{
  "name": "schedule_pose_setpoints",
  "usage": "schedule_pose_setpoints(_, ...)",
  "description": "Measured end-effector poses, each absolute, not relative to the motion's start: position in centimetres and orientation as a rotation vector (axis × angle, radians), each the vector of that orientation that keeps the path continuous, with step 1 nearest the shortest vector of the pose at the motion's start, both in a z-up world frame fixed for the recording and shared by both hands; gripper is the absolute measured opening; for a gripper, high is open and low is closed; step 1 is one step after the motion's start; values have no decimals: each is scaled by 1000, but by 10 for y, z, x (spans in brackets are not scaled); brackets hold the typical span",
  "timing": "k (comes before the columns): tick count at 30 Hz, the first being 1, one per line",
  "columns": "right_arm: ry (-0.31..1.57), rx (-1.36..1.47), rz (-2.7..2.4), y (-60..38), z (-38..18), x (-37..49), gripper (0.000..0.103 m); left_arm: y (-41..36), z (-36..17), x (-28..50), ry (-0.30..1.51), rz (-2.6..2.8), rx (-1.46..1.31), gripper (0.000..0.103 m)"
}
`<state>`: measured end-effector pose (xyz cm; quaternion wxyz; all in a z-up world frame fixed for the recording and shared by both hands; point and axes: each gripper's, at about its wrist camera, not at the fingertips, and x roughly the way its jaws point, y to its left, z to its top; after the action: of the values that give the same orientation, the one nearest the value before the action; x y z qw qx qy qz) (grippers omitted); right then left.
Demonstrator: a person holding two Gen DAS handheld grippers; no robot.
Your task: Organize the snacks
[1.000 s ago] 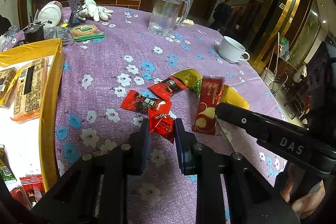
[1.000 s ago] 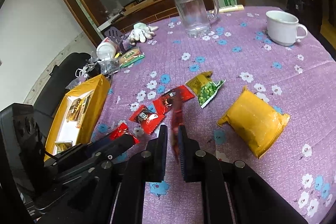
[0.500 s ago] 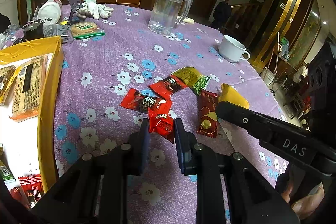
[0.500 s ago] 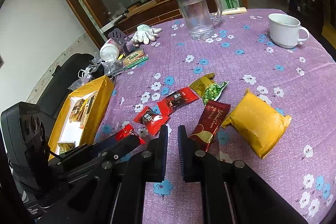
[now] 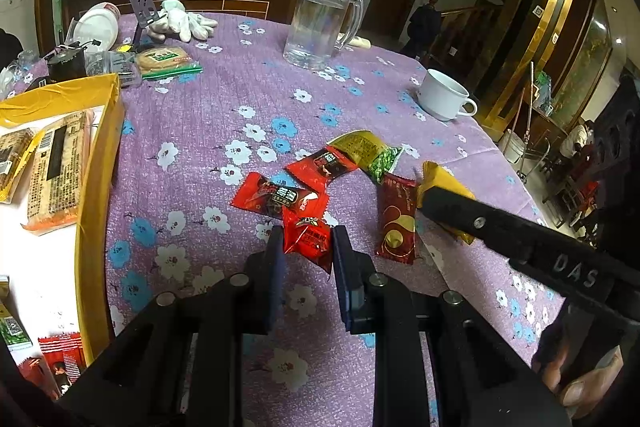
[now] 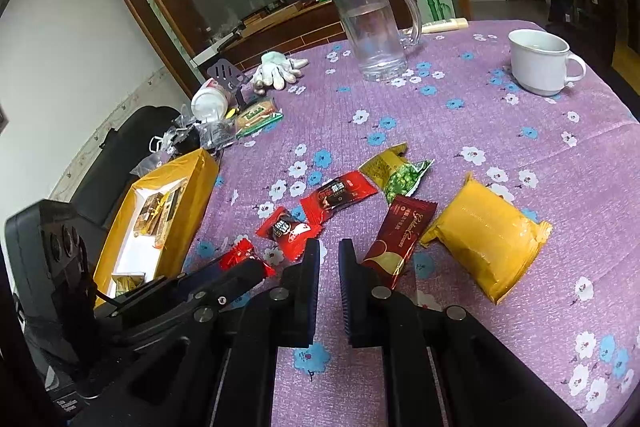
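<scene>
While snack bars (image 5: 56, 167) fill yellow box (image 5: 102, 163)

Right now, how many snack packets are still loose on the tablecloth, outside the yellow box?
5: two red packets, the green-and-yellow pea packet, the dark red bar, the yellow pouch. A sixth red packet is in the left hand-held gripper.

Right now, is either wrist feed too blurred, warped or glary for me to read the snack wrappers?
Left wrist view: sharp at centre, the small red packet in the left tool is crisp; edges bow. Right wrist view: the maroon bar is readable, the glass mug leans from fisheye warp, and no glare falls on the wrappers.
</scene>
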<state>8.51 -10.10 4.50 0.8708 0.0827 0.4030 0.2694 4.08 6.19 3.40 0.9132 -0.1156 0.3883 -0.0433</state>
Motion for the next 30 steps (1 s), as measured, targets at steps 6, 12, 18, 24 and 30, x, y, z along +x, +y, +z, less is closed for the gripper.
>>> schedule_pose_setpoints(6,823,196,574,-104,49,84,10,64,39,39,771,-77,-235,20)
schedule_pose_setpoints(12,807,205,584,-106,52,82,10,65,38,41,772,-68,-233,20)
schedule_pose_setpoints(18,907,229,523,-111,34,100,32,68,37,42,782,-54,-237,20)
schedule_pose_setpoints(24,970,212,454,-110,16,112,50,69,39,40,779,-49,-241,20)
schedule_pose_setpoints(30,880,5,371,-82,13,111,56,70,39,39,779,-43,-241,20)
